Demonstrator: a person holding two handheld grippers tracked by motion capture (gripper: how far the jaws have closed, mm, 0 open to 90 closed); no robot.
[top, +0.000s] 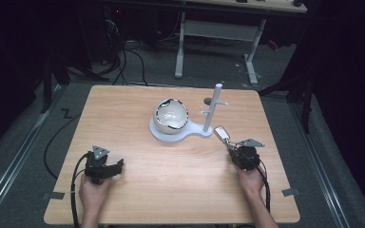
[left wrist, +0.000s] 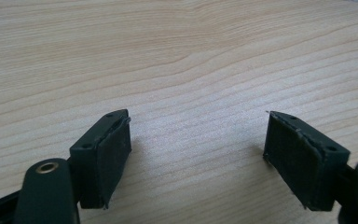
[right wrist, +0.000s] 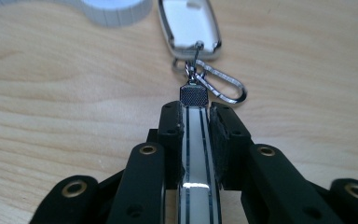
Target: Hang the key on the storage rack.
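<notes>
My right gripper (right wrist: pixel 195 108) is shut on the white strap (right wrist: pixel 196 140) of a keychain. A white key fob (right wrist: pixel 189 25) and a metal clip (right wrist: pixel 223 86) hang off the strap's end and lie on the wooden table. In the high view the fob (top: pixel 221 132) lies just right of the white stand's base (top: pixel 164 135), with my right gripper (top: pixel 233 148) behind it. The stand has an upright post with pegs (top: pixel 215 107) and carries a white bowl (top: pixel 171 115). My left gripper (left wrist: pixel 198 140) stands open over bare wood, at the front left of the table (top: pixel 120 165).
The table's wooden top (top: pixel 171 175) stretches between the two hands. Beyond its far edge are a desk frame (top: pixel 216 42), cables on the floor (top: pixel 128 61) and dark surroundings. A small dark object (top: pixel 208 100) lies behind the post.
</notes>
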